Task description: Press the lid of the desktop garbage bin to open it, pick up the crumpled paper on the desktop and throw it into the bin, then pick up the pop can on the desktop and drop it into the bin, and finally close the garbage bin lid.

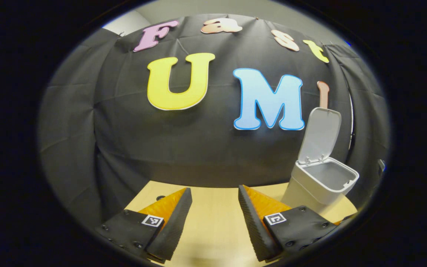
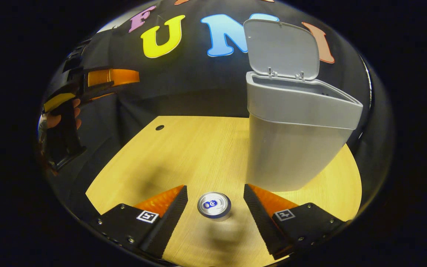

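Note:
The pale grey garbage bin (image 2: 291, 141) stands on the wooden desktop with its lid (image 2: 282, 50) swung up and open. In the left gripper view the bin (image 1: 321, 181) is at the right, lid (image 1: 321, 133) raised. A pop can (image 2: 214, 204) stands upright on the desk, seen from above, between the fingers of my right gripper (image 2: 215, 204), which is open and not touching it. My left gripper (image 1: 213, 211) is open with nothing between its fingers, held over the desk to the left of the bin. In the right gripper view the left gripper (image 2: 91, 83) shows far left, held by a hand.
The wooden desktop (image 2: 184, 155) has a small round hole (image 2: 159, 127) near its far left corner. Black cloth walls close the booth behind and at both sides. The desk's left edge (image 2: 102, 174) drops off near my right gripper.

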Motion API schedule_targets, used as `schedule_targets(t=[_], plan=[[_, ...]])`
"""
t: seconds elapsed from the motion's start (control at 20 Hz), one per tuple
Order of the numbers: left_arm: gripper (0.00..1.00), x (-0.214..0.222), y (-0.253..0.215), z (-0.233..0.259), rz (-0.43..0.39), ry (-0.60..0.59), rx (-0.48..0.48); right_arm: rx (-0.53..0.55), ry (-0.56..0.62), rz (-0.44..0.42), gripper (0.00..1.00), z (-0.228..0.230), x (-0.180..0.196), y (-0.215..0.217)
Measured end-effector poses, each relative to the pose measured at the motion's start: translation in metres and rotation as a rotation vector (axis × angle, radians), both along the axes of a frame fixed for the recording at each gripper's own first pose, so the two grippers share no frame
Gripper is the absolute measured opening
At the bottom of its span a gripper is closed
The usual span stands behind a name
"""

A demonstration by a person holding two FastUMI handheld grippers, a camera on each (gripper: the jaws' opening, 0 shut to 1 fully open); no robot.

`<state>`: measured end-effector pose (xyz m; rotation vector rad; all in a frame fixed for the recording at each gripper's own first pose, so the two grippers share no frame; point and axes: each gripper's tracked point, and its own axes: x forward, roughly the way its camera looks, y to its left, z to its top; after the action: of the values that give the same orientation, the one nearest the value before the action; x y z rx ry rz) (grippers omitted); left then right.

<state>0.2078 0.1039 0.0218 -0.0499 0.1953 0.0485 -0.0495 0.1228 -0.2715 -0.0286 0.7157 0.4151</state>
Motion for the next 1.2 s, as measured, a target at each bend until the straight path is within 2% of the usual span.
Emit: schedule_targets(t=[0.15,0.75,0.8,0.85,0.9,0.95,1.05,1.2], plan=[[0.85,-0.002,0.008,-0.002,0.016,0.003,0.0,-0.023,0.027,0.015,0.98,-0.014,0.001,0.004],[0.83,-0.009,0.031,-0.011,0.055,0.025,-0.011,-0.134,0.131,0.071,0.98,-0.069,-0.001,0.013],[0.83,-0.01,0.033,-0.011,0.059,0.027,-0.013,-0.14,0.135,0.07,0.93,-0.073,-0.001,0.013],[0.83,-0.011,0.035,-0.012,0.061,0.028,-0.014,-0.146,0.135,0.067,0.98,-0.075,0.0,0.012],[0.83,-0.011,0.037,-0.013,0.063,0.029,-0.014,-0.157,0.136,0.061,0.98,-0.076,0.002,0.01],[0.83,-0.012,0.038,-0.013,0.064,0.031,-0.013,-0.164,0.139,0.06,0.97,-0.078,0.003,0.008],[0.83,-0.013,0.04,-0.013,0.066,0.033,-0.012,-0.177,0.133,0.049,0.86,-0.079,0.003,0.008],[0.83,-0.013,0.041,-0.015,0.067,0.037,-0.018,-0.188,0.123,0.045,0.85,-0.076,0.004,0.005]])
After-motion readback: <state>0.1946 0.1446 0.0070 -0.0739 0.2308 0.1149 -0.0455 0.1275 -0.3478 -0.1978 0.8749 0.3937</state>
